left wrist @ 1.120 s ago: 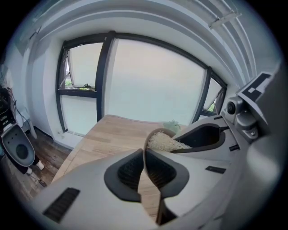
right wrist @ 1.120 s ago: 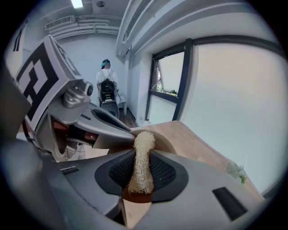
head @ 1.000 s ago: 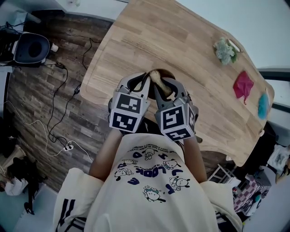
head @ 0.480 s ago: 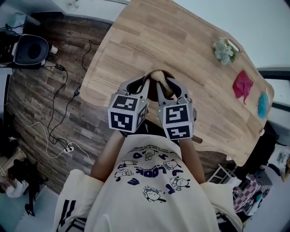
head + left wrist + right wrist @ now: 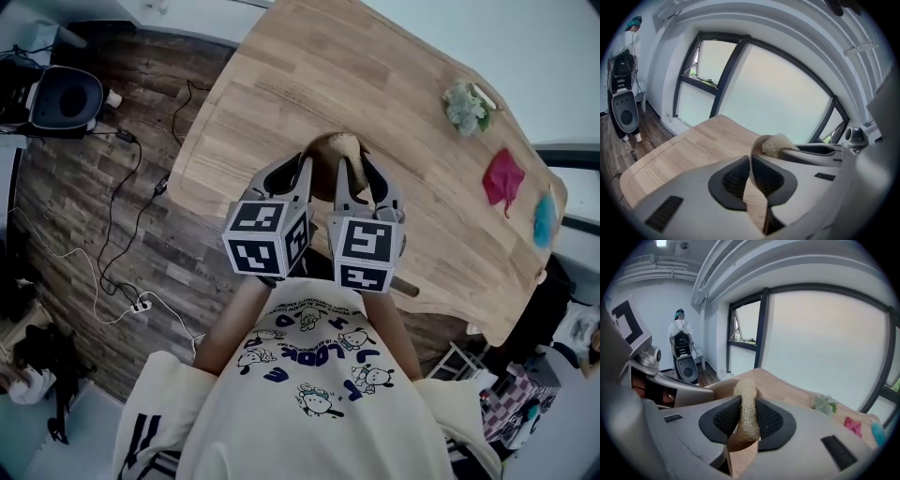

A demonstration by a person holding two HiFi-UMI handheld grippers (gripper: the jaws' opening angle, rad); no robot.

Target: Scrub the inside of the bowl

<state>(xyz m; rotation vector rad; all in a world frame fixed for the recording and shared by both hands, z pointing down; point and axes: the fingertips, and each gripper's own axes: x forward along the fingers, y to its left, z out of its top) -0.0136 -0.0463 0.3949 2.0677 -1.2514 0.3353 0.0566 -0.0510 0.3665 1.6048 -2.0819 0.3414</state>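
The bowl [image 5: 335,155] is wooden and sits just over the near edge of the table [image 5: 309,66], tipped on its side so that its hollow faces the person's right. No view shows whether its base touches the tabletop.

The left gripper [image 5: 302,178] has its jaws nearly together on the bowl's thin rim, which runs edge-on between the ribbed pads. The right gripper [image 5: 349,183] is clamped on a loofah scrubber [image 5: 746,411]. The scrubber's fibrous upper end stands clear above the pads and sits inside the hollow, against or very near the inner wall. The two grippers lie side by side at the table's near edge, the bowl between their tips.

At the table's far right end, well apart from the work, lie a green plant sprig [image 5: 464,103], a red cloth [image 5: 502,178] and a blue item [image 5: 545,218].

The step in hand looks like the scrubbing itself: one gripper steadies the bowl and the other works the scrubber inside it. The next move probably calls for sweeping the scrubber round the inner wall with steady pressure. The left grip must hold firm against that push, because a pinch on so thin a rim could let the bowl twist or slip. Rolling the bowl a little would bring fresh wall under the fibres.
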